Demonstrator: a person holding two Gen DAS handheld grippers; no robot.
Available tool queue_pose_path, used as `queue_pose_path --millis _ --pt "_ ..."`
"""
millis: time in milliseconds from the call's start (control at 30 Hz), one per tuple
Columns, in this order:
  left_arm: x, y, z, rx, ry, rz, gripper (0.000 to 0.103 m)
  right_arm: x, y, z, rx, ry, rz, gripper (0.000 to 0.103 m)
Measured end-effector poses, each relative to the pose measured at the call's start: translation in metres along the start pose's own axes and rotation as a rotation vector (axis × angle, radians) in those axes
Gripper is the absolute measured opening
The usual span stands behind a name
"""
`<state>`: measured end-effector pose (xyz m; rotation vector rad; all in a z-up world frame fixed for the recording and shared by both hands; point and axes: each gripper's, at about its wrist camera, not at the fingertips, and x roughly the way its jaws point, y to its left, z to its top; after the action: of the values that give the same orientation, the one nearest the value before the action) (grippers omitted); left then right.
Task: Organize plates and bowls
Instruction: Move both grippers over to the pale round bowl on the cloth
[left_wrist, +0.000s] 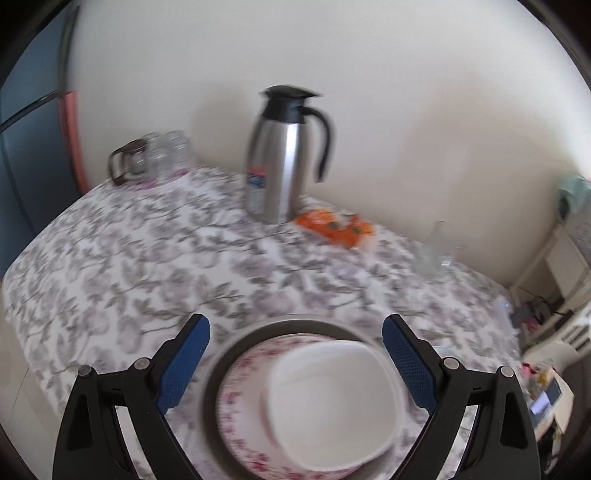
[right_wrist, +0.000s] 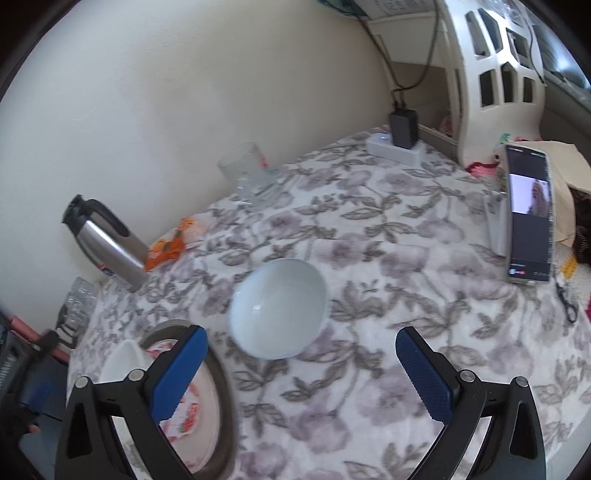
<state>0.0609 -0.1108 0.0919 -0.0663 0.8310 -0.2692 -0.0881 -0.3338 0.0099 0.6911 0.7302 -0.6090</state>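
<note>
A white squarish bowl (left_wrist: 332, 402) sits on a pink-flowered plate (left_wrist: 240, 417), which lies on a grey plate (left_wrist: 221, 354). My left gripper (left_wrist: 295, 343) is open and empty just above this stack, one finger on each side. A round white bowl (right_wrist: 280, 310) stands alone on the flowered tablecloth. My right gripper (right_wrist: 301, 350) is open and empty, just in front of that bowl. The stack also shows in the right wrist view (right_wrist: 207, 406), partly behind the left finger.
A steel thermos jug (left_wrist: 280, 158), upturned glasses (left_wrist: 162, 155), an orange packet (left_wrist: 336, 225) and a clear glass (right_wrist: 243, 173) stand along the wall. A propped phone (right_wrist: 530, 214), scissors (right_wrist: 567, 299) and a charger (right_wrist: 402, 129) are at the right.
</note>
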Motion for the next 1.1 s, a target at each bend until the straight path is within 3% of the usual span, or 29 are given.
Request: queue_pose_path --millis 133,267,467,767,1100 --pt "-0.008 -0.036 -0.002 0.081 -0.044 -0.067 0.095 0.001 -0.026 0.005 0.054 -0.006 -0.007 0.103" --pt "-0.006 -0.068 -0.008 0.147 -0.028 -0.142 0.095 0.003 -0.045 0.010 0.093 -0.007 -0.027 0.103" --pt "0.006 -0.115 -0.024 0.284 -0.004 -0.160 0.095 0.013 -0.069 0.014 0.136 0.015 -0.062 0.103" --pt "0.041 -0.149 -0.043 0.313 0.153 -0.252 0.095 0.032 -0.085 0.015 0.169 0.054 -0.086 0.103" --pt "0.074 -0.161 -0.046 0.342 0.203 -0.220 0.095 0.058 -0.076 0.015 0.143 0.107 -0.060 0.103"
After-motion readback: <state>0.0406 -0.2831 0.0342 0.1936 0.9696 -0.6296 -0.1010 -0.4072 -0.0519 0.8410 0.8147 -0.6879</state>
